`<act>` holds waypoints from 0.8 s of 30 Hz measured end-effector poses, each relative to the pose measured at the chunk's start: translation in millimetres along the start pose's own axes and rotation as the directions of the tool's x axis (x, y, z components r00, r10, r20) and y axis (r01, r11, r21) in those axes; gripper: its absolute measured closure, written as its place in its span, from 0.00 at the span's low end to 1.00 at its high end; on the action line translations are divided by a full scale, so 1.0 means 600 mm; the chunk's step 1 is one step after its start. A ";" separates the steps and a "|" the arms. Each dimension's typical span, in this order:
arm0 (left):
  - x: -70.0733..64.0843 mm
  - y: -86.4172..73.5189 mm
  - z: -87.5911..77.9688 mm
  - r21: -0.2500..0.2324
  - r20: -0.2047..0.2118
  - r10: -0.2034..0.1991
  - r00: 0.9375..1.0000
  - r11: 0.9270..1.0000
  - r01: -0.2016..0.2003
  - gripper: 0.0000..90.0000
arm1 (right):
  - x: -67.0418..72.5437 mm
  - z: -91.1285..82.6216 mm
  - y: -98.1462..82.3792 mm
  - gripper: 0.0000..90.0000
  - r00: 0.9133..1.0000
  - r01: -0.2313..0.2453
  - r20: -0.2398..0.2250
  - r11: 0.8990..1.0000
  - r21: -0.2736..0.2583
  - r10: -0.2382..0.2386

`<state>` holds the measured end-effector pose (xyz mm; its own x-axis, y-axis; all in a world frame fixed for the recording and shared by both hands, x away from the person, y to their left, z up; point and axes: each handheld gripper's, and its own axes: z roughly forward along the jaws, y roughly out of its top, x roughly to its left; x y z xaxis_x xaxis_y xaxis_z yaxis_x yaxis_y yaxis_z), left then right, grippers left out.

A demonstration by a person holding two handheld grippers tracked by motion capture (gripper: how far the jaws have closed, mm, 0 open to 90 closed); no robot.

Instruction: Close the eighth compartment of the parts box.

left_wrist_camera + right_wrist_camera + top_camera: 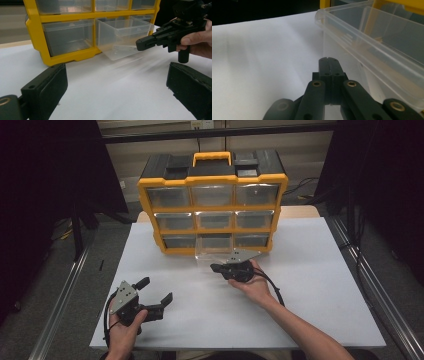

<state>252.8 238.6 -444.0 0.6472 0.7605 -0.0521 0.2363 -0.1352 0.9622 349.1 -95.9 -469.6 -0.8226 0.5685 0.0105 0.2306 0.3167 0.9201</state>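
Clear drawer (122,37) just beside right gripper's (140,45) closed jaws.

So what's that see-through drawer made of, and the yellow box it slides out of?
The see-through drawer looks like thin clear plastic: you can see the table through its glossy walls. The yellow box seems to be harder solid plastic, with a smooth bright frame and a black top; its moulded handle hints at that too. I can't be fully sure from looks alone.
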 end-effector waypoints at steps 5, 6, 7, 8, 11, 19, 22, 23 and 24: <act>0.000 0.000 0.000 -0.002 0.000 0.001 1.000 1.000 -0.001 0.04 | -0.006 0.000 -0.003 1.00 1.000 0.002 0.026 1.000 -0.007 -0.001; 0.000 0.000 0.000 -0.003 0.000 0.001 1.000 1.000 -0.001 0.04 | -0.008 0.001 -0.003 1.00 1.000 0.002 0.027 1.000 -0.009 -0.002; 0.000 0.000 0.000 -0.002 -0.001 0.001 1.000 1.000 -0.001 0.04 | -0.009 0.001 -0.004 1.00 1.000 0.000 0.030 1.000 -0.008 0.000; 0.000 0.000 0.000 -0.001 -0.001 0.001 1.000 1.000 -0.001 0.04 | -0.010 0.002 -0.005 1.00 1.000 -0.003 0.031 1.000 -0.008 0.003; -0.001 0.000 0.001 -0.005 0.001 -0.006 1.000 1.000 0.006 0.04 | -0.011 0.004 -0.007 1.00 0.999 0.000 0.039 1.000 -0.009 0.000; 0.000 0.000 0.000 -0.006 0.005 -0.007 1.000 1.000 0.007 0.04 | -0.018 0.004 -0.010 1.00 0.998 -0.003 0.060 1.000 -0.021 0.004; 0.000 0.001 0.000 -0.002 0.000 0.001 1.000 1.000 -0.001 0.04 | -0.018 0.002 -0.009 1.00 0.998 -0.003 0.063 1.000 -0.022 0.005; 0.000 0.000 0.000 -0.002 0.001 0.000 1.000 1.000 0.000 0.04 | -0.018 0.002 -0.009 1.00 0.998 -0.001 0.066 1.000 -0.022 0.002; 0.000 0.000 0.000 -0.002 0.001 0.001 1.000 1.000 -0.001 0.04 | -0.018 0.003 -0.008 1.00 0.998 0.000 0.070 1.000 -0.022 0.001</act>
<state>252.6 238.5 -443.7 0.6482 0.7597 -0.0518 0.2346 -0.1345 0.9627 357.5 -102.5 -475.0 -0.7839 0.6207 -0.0160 0.2187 0.3001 0.9285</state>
